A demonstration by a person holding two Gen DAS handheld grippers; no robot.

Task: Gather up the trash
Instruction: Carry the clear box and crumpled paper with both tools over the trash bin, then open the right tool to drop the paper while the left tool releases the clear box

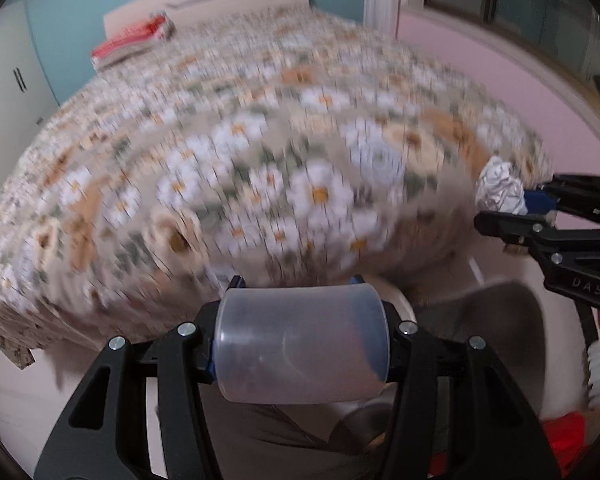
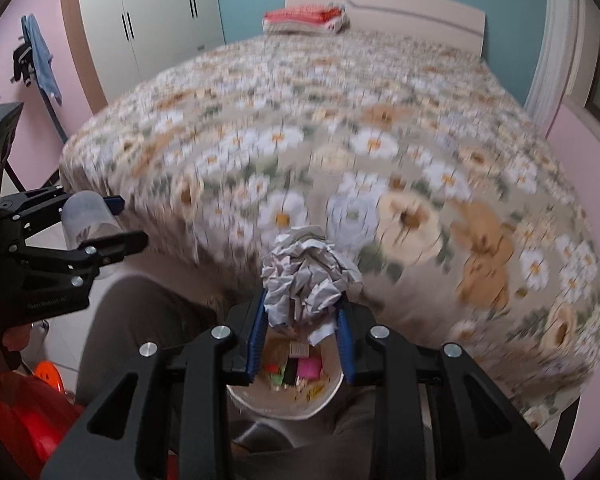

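Observation:
My left gripper (image 1: 300, 292) is shut on a translucent plastic cup (image 1: 302, 344) lying sideways between its fingers; it also shows in the right wrist view (image 2: 88, 214). My right gripper (image 2: 302, 312) is shut on a crumpled white paper ball (image 2: 306, 280), which also shows at the right edge of the left wrist view (image 1: 500, 190). Directly below the paper ball is a white trash bin (image 2: 324, 402) with colourful scraps inside. Both grippers are held off the foot of the bed.
A bed with a floral cover (image 2: 340, 140) fills the view ahead. Folded red and white cloth (image 2: 304, 18) lies by the headboard. A wardrobe (image 2: 156, 20) stands at the left. Something red (image 2: 24, 412) sits on the floor at lower left.

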